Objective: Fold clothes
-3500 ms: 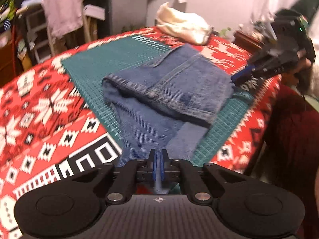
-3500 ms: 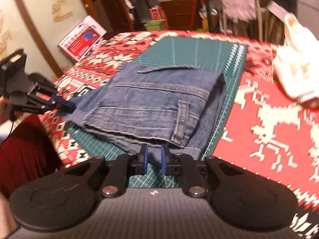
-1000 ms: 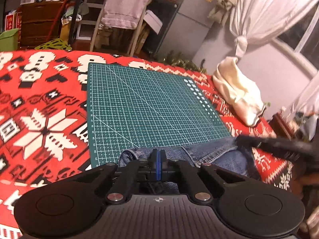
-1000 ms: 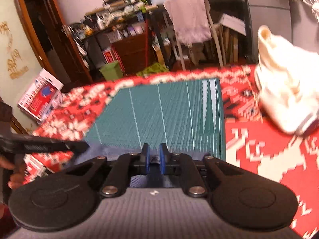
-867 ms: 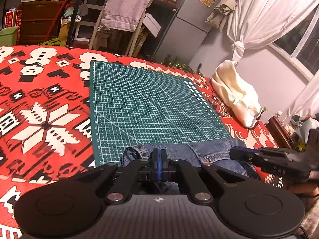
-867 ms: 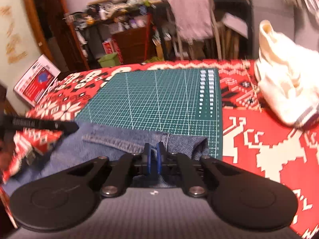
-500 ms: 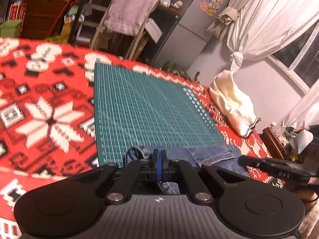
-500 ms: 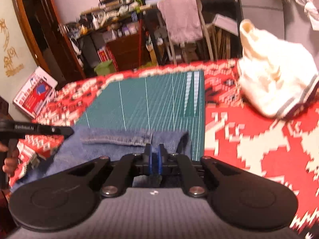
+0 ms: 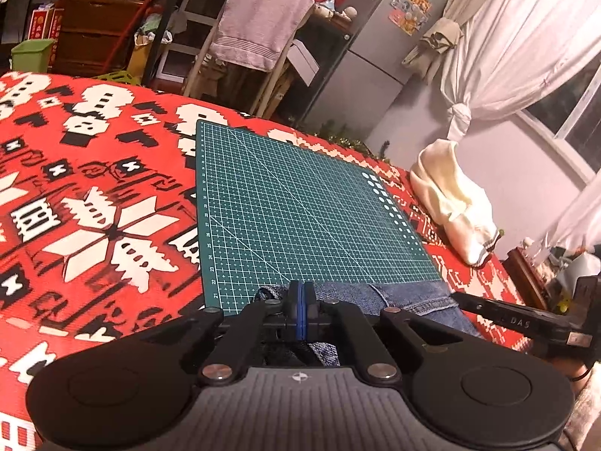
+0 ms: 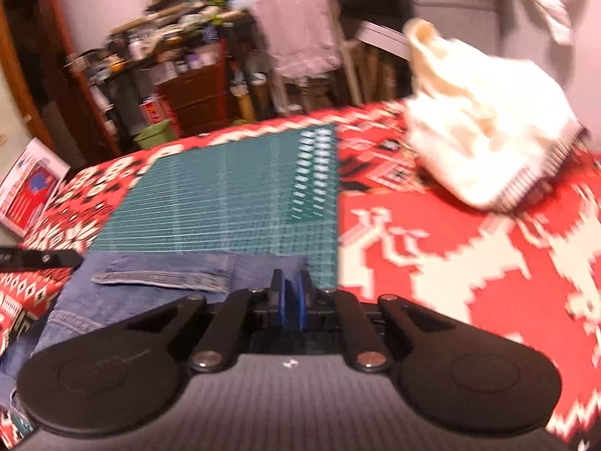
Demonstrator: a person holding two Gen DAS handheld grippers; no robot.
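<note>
left hand-held gripper [image 9: 299, 302]: black, blue pads, silver screws | right hand-held gripper [image 10: 290, 302]: black, blue pads, ribbed grey body

A lived-in home room: a fridge [image 9: 360, 49] wearing magnets, a towel [image 9: 259, 22] hanging over a chair, curtains [image 9: 499, 45] framing a window, cluttered shelves [image 10: 169, 49].

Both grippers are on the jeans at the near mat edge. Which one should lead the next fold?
Left, probably. The left gripper is shut on the jeans and its view is sharp; the right gripper view is motion-blurred, its grip less clear.
</note>
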